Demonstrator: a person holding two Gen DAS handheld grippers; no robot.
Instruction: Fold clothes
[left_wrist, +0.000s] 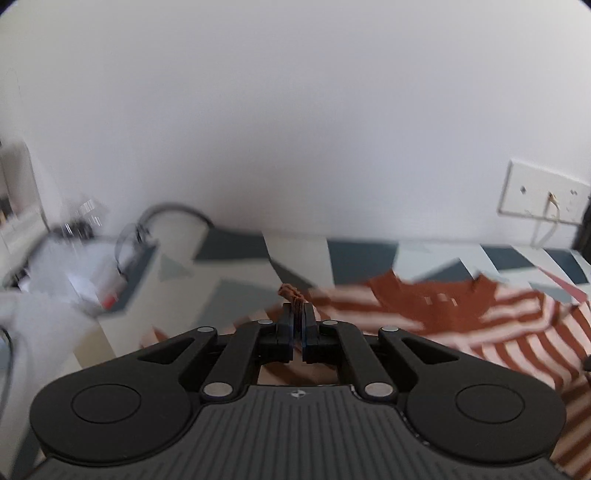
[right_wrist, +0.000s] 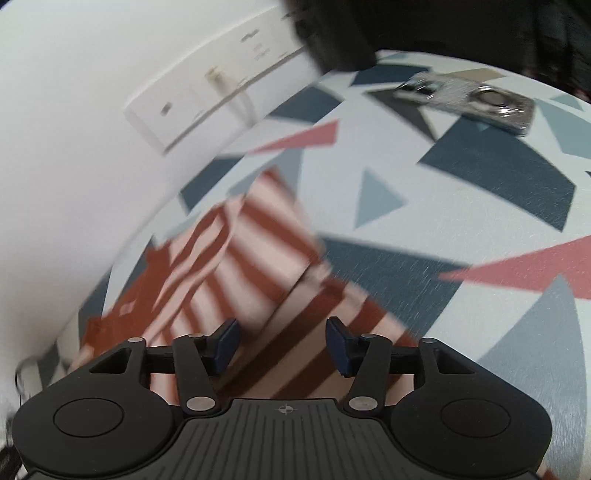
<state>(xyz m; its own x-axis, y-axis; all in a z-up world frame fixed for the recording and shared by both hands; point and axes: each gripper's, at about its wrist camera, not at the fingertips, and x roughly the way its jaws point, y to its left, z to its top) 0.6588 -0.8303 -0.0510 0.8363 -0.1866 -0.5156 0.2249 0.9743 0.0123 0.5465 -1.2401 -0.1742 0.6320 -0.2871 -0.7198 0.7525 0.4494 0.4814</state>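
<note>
A rust-and-pink striped shirt lies on a table covered with a geometric-patterned cloth. My left gripper is shut on a bunched rust edge of the shirt, which sticks up between the fingertips. The rest of the shirt spreads to the right of it. In the right wrist view the shirt lies partly folded below and ahead of my right gripper, which is open and empty just above the cloth. The view is motion-blurred.
A white wall with a socket plate and cable runs behind the table. Clutter of white and clear items sits at the left. A silver metal clip-like object lies on the patterned cloth at far right.
</note>
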